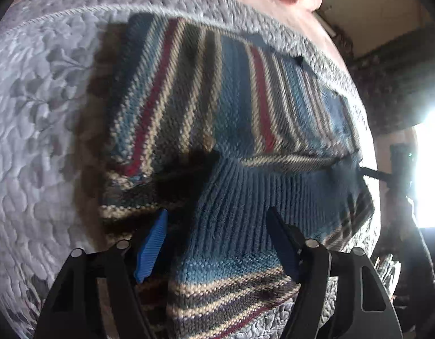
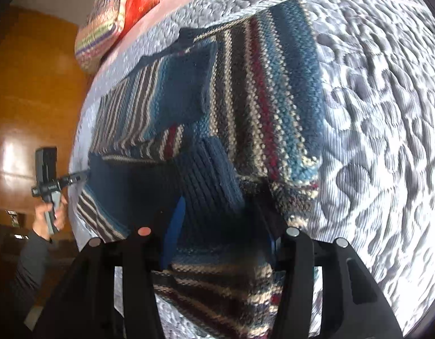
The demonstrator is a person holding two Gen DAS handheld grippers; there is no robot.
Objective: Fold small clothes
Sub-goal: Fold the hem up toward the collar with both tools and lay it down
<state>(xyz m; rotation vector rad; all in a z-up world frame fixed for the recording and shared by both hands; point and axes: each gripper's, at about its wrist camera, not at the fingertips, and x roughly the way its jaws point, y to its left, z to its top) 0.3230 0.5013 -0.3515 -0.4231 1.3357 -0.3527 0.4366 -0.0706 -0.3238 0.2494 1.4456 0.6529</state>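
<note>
**Two tools, one loose knit**

Both spread wide: left tool (image 1: 217, 240) and right tool (image 2: 220, 226) straddling striped knit sweater (image 1: 206, 93), part-folded on quilted bed (image 1: 42, 141). Probably gripping nothing. Risk: snagging ribbed hem, dragging folded sleeve askew.

A small knitted sweater (image 1: 217, 107) striped in blue, grey, cream and dark red lies partly folded on a grey quilted bed. Its plain blue ribbed band (image 1: 245, 197) lies at six o'clock, one striped sleeve folded toward three o'clock.
</note>
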